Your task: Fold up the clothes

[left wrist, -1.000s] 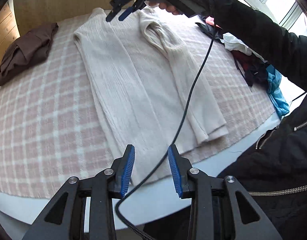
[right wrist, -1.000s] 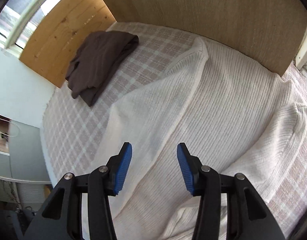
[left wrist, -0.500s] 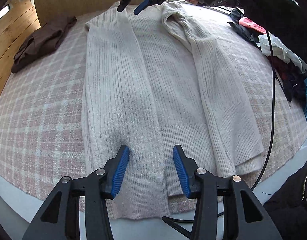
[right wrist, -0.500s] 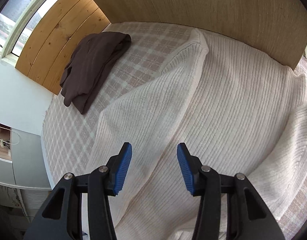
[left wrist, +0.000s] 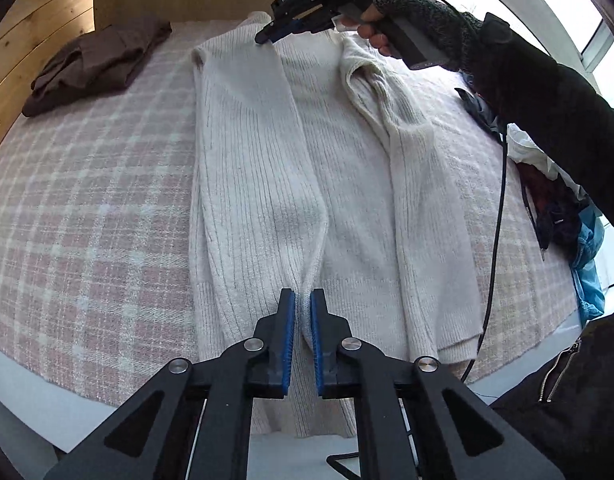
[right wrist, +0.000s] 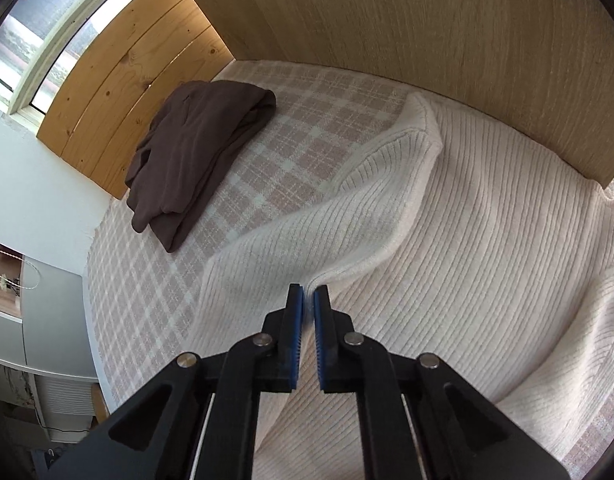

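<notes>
A cream ribbed sweater lies lengthwise on the checked cloth, both sides folded inward. My left gripper is at the near hem; its jaws are closing, with the edge of the left folded panel pinched between the blue pads. My right gripper, held by a gloved hand, is at the far end of that same panel. In the right wrist view its jaws are closing too: the right gripper pinches the panel's edge, and the sweater puckers up toward the pads.
A folded brown garment lies at the far left corner of the pink checked cloth. Loose clothes are heaped at the right edge. A black cable hangs across the right side. A wooden panel backs the table.
Both grippers came down onto the sweater and went from open to shut on the left folded panel's edge. The left one moved in from the table's edge to the hem.
</notes>
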Demonstrator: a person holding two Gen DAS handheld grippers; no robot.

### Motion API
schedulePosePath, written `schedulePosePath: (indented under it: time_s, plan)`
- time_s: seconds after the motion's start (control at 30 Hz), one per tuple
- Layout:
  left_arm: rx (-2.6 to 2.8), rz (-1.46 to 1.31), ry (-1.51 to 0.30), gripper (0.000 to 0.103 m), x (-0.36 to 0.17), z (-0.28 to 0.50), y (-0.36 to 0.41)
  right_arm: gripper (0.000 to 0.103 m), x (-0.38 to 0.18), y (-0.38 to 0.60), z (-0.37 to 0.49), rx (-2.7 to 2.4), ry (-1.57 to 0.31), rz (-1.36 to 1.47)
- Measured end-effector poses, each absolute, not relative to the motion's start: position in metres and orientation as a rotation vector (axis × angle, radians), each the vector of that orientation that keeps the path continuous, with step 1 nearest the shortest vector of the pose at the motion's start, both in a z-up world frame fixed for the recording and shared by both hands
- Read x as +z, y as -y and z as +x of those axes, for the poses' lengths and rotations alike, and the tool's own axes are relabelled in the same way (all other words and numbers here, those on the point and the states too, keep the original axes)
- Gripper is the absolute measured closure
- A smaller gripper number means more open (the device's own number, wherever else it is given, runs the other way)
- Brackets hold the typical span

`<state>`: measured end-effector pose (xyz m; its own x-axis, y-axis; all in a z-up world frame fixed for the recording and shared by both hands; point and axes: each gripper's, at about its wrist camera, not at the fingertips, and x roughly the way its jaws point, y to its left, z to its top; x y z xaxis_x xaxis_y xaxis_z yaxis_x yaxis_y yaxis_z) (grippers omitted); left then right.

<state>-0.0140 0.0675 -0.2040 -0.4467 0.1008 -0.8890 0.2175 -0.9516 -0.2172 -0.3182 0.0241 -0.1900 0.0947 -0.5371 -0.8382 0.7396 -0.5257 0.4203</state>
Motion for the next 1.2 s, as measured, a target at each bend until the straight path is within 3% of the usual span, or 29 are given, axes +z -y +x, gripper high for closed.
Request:
schedulePosePath:
  time_s: [0.23, 0.27, 0.3, 0.33, 0.43, 0.47, 0.57, 0.67, 0.73, 0.77, 0.8, 0.9, 0.97, 1.03, 1.07, 1.2]
  plan:
    - [-2.6, 1.7, -0.395, 0.096, -0.221, -0.038, -0.092, 0.095, -0.197, -0.028, -0.331, -1.604, -0.183, 1.406]
    - [-2.599, 1.71, -0.384, 0.096, -0.223, -0.036, -0.092, 0.087, -0.199, -0.028, -0.33, -1.593, -0.176, 1.422]
    - [-2.595, 1.718, -0.378, 0.096, -0.224, -0.034, -0.09, 0.072, -0.201, -0.026, -0.329, -1.602, -0.188, 1.42]
    - [-2.591, 1.721, -0.384, 0.096, -0.223, -0.031, -0.088, 0.067, -0.202, -0.023, -0.328, -1.615, -0.206, 1.411]
    - [-2.589, 1.709, -0.393, 0.096, -0.219, -0.026, -0.082, 0.064, -0.206, -0.015, -0.327, -1.602, -0.205, 1.397]
    - [-2.588, 1.702, -0.39, 0.096, -0.217, -0.024, -0.079, 0.065, -0.209, -0.012, -0.327, -1.589, -0.206, 1.4]
    - [-2.582, 1.682, -0.404, 0.096, -0.214, -0.02, -0.072, 0.1, -0.214, -0.007, -0.328, -1.584, -0.221, 1.432]
    - [-2.585, 1.669, -0.444, 0.096, -0.213, -0.017, -0.066, 0.098, -0.203, -0.016, -0.336, -1.67, -0.198, 1.409]
    - [-2.592, 1.664, -0.444, 0.096, -0.212, -0.017, -0.066, 0.074, -0.196, -0.027, -0.347, -1.772, -0.181, 1.418]
    - [-2.596, 1.663, -0.451, 0.096, -0.212, -0.018, -0.066, 0.046, -0.194, -0.032, -0.354, -1.824, -0.173, 1.426]
    - [-2.603, 1.663, -0.463, 0.096, -0.212, -0.018, -0.066, 0.036, -0.196, -0.034, -0.358, -1.829, -0.165, 1.446]
    - [-2.615, 1.663, -0.485, 0.096, -0.213, -0.018, -0.065, 0.036, -0.211, -0.032, -0.367, -1.769, -0.13, 1.5]
    - [-2.622, 1.66, -0.506, 0.096, -0.213, -0.019, -0.065, 0.037, -0.217, -0.027, -0.364, -1.713, -0.119, 1.48]
    - [-2.629, 1.656, -0.53, 0.096, -0.213, -0.021, -0.064, 0.063, -0.219, -0.019, -0.356, -1.696, -0.177, 1.432]
    - [-2.631, 1.654, -0.536, 0.096, -0.212, -0.021, -0.063, 0.084, -0.219, -0.017, -0.355, -1.692, -0.207, 1.426]
    - [-2.643, 1.64, -0.553, 0.096, -0.208, -0.02, -0.059, 0.098, -0.212, -0.013, -0.357, -1.687, -0.256, 1.418]
